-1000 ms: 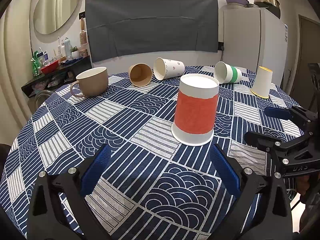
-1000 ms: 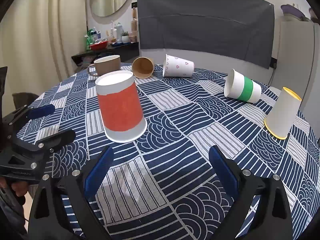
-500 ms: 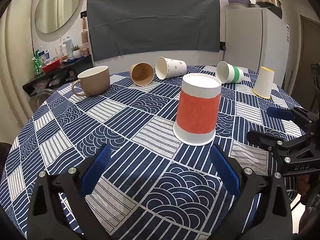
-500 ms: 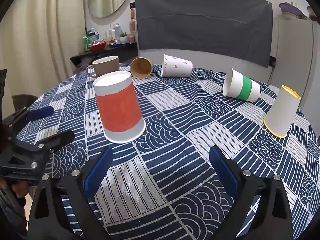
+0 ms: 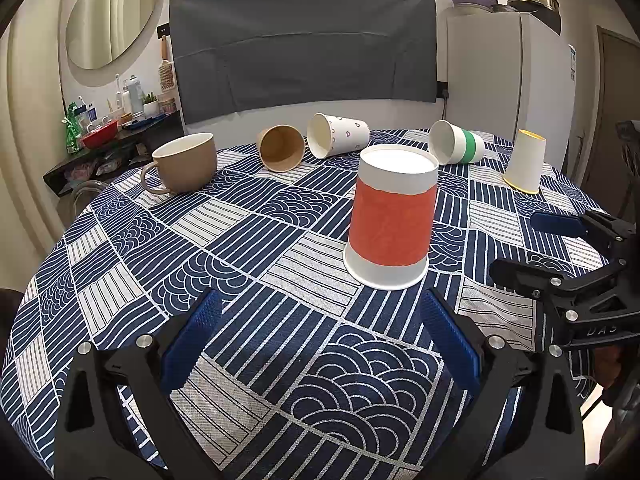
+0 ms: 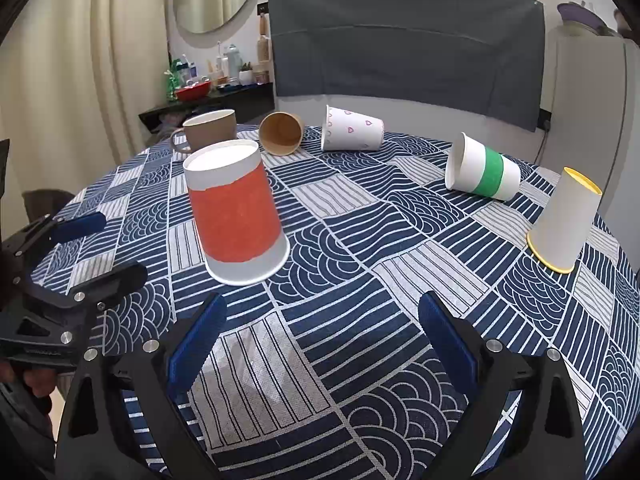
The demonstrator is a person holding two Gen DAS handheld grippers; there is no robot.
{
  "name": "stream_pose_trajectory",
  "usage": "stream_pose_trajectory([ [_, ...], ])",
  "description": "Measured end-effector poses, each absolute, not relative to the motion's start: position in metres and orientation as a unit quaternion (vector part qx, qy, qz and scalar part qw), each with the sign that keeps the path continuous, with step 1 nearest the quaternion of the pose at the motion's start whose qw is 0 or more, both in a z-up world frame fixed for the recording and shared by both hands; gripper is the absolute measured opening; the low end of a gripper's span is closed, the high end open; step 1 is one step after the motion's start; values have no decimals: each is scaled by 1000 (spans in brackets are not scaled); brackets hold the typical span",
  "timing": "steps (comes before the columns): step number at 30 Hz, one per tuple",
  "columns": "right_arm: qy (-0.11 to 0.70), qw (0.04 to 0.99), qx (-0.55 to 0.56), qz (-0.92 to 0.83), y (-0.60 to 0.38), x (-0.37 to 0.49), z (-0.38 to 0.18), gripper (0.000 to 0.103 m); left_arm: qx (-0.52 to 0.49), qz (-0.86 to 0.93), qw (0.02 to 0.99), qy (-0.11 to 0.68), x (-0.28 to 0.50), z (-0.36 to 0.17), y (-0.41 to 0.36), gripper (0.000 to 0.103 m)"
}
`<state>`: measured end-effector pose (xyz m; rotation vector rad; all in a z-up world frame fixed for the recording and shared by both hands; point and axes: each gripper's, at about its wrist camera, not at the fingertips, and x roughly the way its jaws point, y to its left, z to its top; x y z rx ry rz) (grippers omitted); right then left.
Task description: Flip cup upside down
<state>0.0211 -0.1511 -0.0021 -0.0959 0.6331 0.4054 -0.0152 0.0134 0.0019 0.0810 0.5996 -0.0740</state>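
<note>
1. A round counter (image 5: pixel 120 248) covered with a navy and white patterned cloth fills both wrist views.
2. A red-banded paper cup (image 5: pixel 390 220) stands upside down near the middle of the counter, its wide rim flat on the cloth and its white base facing up.
3. The left gripper (image 5: pixel 320 340) hovers just short of that cup; its blue-padded jaws are spread wide and hold nothing.
4. The right gripper (image 6: pixel 322 338) sits low over the near edge, the red-banded cup ahead to its left; its jaws are likewise spread wide and hold nothing.
5. At the far side, a tan mug (image 5: pixel 186 168) stands upright.
6. Beside the mug, a brown paper cup (image 5: pixel 280 153), a heart-print cup (image 5: pixel 338 140) and a green-banded cup (image 5: pixel 456 148) lie on their sides.
7. A yellow-rimmed white cup (image 5: pixel 524 166) stands upside down at the right edge.
</note>
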Motion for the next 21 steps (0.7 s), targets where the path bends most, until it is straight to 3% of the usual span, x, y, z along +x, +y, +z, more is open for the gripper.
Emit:
stream_pose_trajectory([
  [21, 308, 929, -46, 200, -150, 21, -2, 92, 42, -37, 955, 291, -16, 3, 12, 97],
])
